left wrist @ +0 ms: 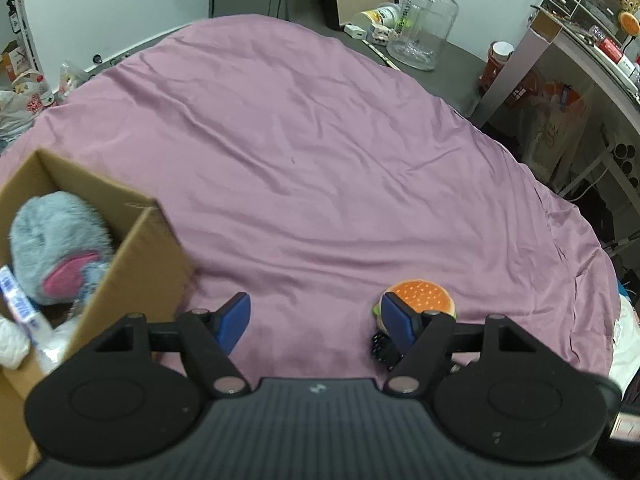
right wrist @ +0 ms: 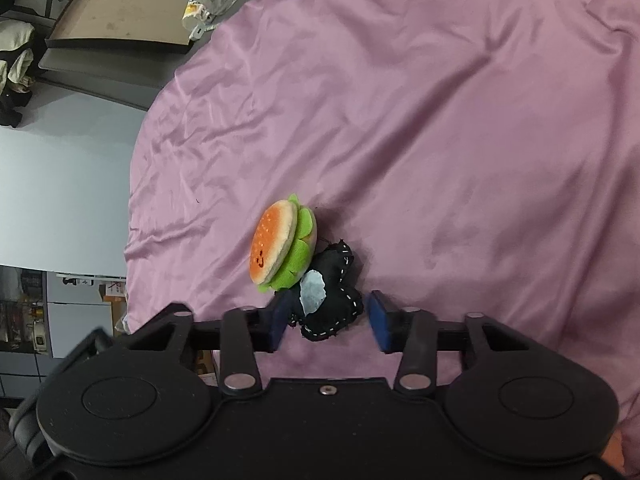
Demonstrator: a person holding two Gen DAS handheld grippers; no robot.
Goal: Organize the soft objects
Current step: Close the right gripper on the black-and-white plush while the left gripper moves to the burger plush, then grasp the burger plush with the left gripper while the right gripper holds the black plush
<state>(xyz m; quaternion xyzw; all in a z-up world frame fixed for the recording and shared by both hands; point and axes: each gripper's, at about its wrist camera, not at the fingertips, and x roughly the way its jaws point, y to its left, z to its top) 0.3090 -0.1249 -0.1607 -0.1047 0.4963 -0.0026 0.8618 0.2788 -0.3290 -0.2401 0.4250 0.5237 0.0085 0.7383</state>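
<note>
Two plushies sitting lower centre: right gripper (right wrist: pixel 326 322) straddling black toy (right wrist: pixel 332 304), jaws apart, lining up grab. Burger (right wrist: pixel 280 246) touching it. Left gripper (left wrist: pixel 316 320) idling wide open beside box (left wrist: pixel 132 248), probably drop spot.

Burger plush (right wrist: pixel 282 246) touching heart plush (right wrist: pixel 332 300) on sheet (right wrist: pixel 440 120) — box (left wrist: pixel 132 264) w/ furry toy (left wrist: pixel 56 248) well left.

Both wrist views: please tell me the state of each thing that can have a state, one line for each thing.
left gripper: open, empty, above the sheet.
right gripper: open, jaws either side of the black toy, not closed on it.
black stitched toy: lying on the sheet, not gripped.
burger plush: on the sheet, tilted on edge, touching the black toy.
cardboard box: open on top.
grey plush: inside the box.
clear jug: upright, capped.
</note>
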